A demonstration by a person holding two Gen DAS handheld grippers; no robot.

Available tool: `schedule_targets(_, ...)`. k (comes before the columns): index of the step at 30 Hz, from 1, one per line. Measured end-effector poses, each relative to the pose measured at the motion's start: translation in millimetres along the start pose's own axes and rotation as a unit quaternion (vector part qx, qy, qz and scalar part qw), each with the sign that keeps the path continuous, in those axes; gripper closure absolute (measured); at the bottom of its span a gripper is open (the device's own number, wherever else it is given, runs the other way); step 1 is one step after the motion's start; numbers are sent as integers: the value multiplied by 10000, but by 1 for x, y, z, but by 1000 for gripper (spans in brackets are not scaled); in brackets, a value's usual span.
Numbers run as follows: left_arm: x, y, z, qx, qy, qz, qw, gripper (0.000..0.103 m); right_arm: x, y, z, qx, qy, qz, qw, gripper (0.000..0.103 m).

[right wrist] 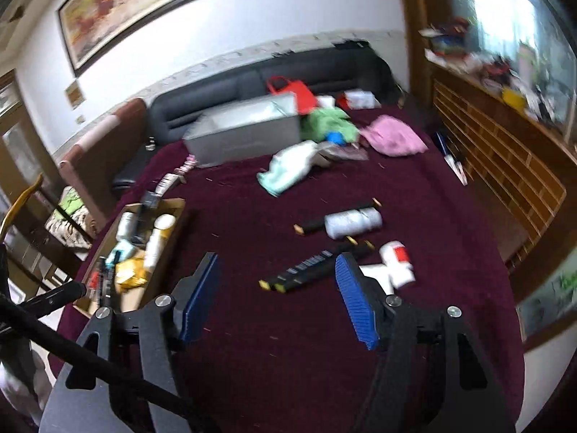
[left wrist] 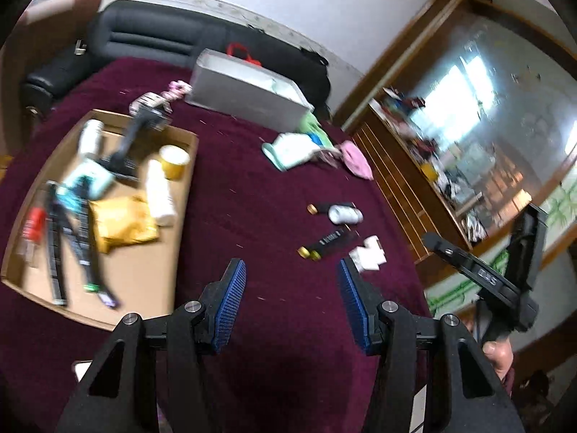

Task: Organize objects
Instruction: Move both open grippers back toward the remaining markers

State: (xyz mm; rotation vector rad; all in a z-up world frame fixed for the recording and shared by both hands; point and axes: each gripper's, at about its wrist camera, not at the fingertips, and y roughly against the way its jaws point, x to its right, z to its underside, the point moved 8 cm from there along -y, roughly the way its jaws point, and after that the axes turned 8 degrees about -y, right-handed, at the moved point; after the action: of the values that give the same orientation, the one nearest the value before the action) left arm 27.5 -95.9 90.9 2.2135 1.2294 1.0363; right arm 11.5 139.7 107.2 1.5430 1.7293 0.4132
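Both the left gripper (left wrist: pixel 292 281) and right gripper (right wrist: pixel 276 278) are open and empty. The black tubes (right wrist: pixel 310 267) lie on the bed just past the right one.

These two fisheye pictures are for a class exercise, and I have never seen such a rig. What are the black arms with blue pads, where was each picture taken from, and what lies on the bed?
There is no robot: a person holds a two-finger gripper in each hand, each carrying a camera that looks along its fingers. One picture looks past the left gripper, the other past the right gripper. Both stand open and hold nothing. On the maroon bed lie a cardboard box full of bottles and packets, a grey bin, loose clothes, black tubes and a white bottle.
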Motion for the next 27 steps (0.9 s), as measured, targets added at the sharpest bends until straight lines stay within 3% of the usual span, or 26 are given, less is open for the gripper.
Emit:
schedule_targets(4, 26, -39, 11, -346, -294, -71, 9989, 56, 40, -31, 10, -499, -655, -88, 9966, 38)
schedule_targets(9, 41, -90, 12, -738, -625, -221, 9951, 56, 77, -54, 18, -716, -1218, 1, 9900, 38)
schedule_targets(15, 45, -162, -7, -967, -1096, -459, 9882, 56, 97, -56, 29, -764, -1391, -90, 9873, 38)
schedule_targets(21, 55, -225, -12, -1266, -1648, -686, 9758, 57, 112, -59, 36, -797, -1379, -65, 9872, 38)
schedule_targets(24, 59, -247, -14, -1386, -1699, -652, 9735, 57, 115, -61, 35, -828, -1380, -80, 9869, 38)
schedule_targets(27, 63, -255, -17, -1319, -1941, -938, 9675, 55, 115, -63, 33, -827, -1398, -171, 9866, 38)
